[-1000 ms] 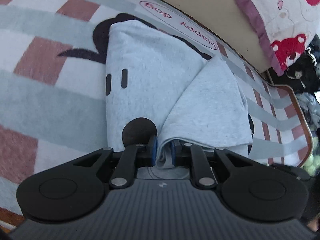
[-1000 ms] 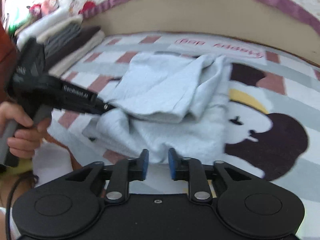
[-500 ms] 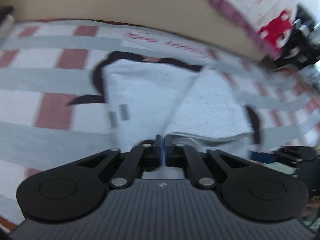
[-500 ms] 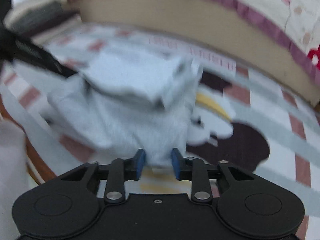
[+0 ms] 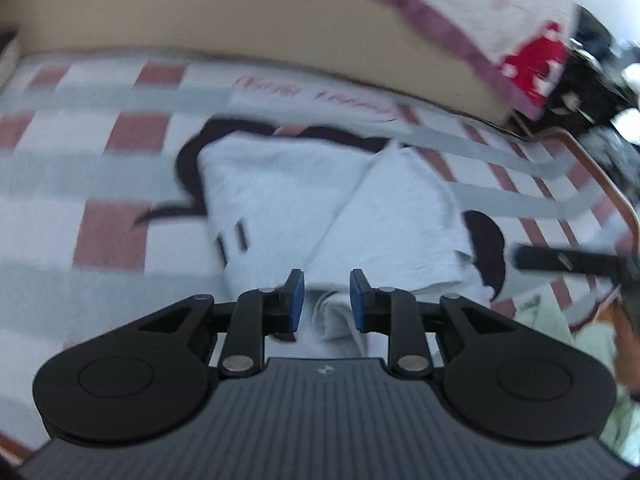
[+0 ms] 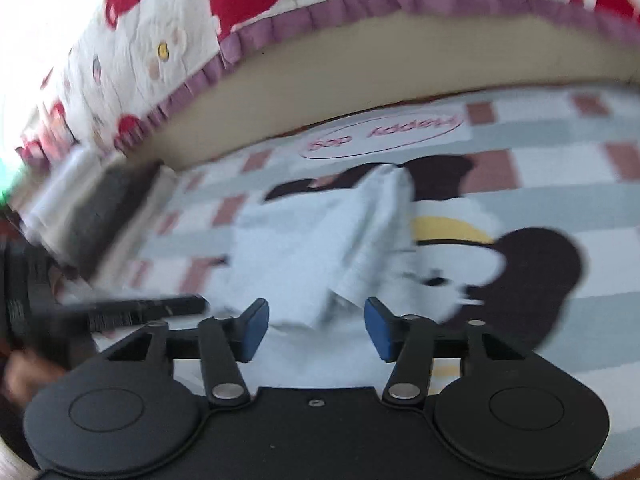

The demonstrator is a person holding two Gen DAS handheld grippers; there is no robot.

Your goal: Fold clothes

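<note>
Garment (image 5: 320, 200) is lying half-folded on the blanket (image 5: 80, 184); left gripper (image 5: 326, 294) and right gripper (image 6: 316, 324) are both opening, releasing it; next fold likely needs a fresh grasp.

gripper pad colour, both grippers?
Blue pads on black fingers, same on both. Clearest in the right wrist view.

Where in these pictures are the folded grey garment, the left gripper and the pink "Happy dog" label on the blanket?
folded grey garment (image 5: 280, 192): left wrist view, its flat top panel.
left gripper (image 5: 326, 296): left wrist view, midway between its fingertips.
"Happy dog" label (image 6: 380, 136): right wrist view, centre of the oval.
</note>
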